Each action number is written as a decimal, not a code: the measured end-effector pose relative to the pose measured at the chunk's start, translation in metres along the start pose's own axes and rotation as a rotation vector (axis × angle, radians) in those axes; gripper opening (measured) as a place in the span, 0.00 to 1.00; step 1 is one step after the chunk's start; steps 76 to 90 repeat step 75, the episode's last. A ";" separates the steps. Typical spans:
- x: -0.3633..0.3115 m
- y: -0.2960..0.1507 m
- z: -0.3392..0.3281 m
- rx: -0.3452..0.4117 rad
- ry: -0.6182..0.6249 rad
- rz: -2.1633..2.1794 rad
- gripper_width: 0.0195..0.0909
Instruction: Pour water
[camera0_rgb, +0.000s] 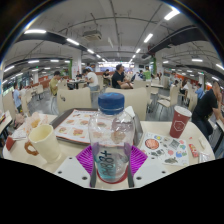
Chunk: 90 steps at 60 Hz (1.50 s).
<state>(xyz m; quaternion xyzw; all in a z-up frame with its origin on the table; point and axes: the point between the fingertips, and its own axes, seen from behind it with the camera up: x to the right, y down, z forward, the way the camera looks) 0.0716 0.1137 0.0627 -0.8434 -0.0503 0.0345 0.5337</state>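
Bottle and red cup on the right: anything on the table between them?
In the gripper view, printed paper placemats lie between the water bottle, held between the claw pads, and the red paper cup.

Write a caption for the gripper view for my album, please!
Gripper holding a blue-capped water bottle over a table, white cup and red cup nearby.

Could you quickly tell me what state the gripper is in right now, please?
Gripper: jaws closed on the water bottle, held upright above the table, with a pad pressing on each side.
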 end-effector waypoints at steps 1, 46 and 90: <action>0.001 0.001 0.003 -0.001 0.000 0.003 0.33; -0.063 0.026 -0.210 -0.306 0.103 0.048 0.93; -0.100 0.018 -0.259 -0.282 0.082 0.008 0.93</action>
